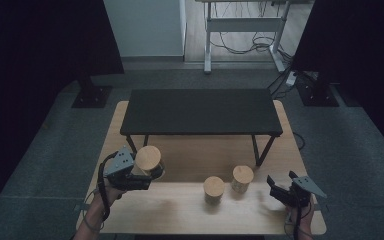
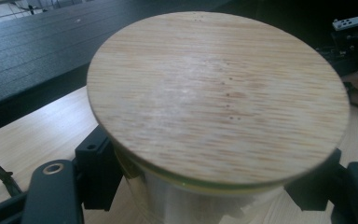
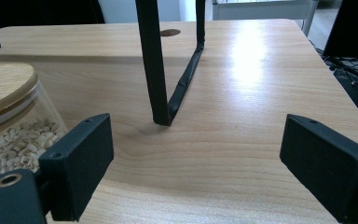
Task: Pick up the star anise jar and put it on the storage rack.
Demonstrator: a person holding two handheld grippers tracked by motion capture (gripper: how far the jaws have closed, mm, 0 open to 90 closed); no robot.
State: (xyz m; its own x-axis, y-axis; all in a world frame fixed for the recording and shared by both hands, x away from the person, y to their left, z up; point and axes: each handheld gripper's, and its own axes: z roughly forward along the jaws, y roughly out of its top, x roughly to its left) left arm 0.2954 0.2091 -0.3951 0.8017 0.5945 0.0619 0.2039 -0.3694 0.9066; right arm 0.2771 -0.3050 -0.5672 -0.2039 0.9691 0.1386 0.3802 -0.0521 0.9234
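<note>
My left gripper (image 1: 147, 172) is shut on a glass jar with a round bamboo lid (image 1: 148, 158), held above the table's left side. In the left gripper view the jar lid (image 2: 219, 95) is close up, with the black jaws pressed on the glass on both sides. Two more bamboo-lidded jars (image 1: 213, 189) (image 1: 242, 178) stand on the wooden table (image 1: 180, 210) near the front middle. My right gripper (image 1: 278, 189) is open at the front right, with nothing between its jaws. A jar of pale nuts (image 3: 9, 121) sits to its left in the right gripper view.
A low black shelf (image 1: 200, 111) on thin black legs (image 3: 156, 65) stands across the back half of the table. Beyond the table are dark curtains, a desk frame and floor cables. Bare wood lies ahead of the right gripper.
</note>
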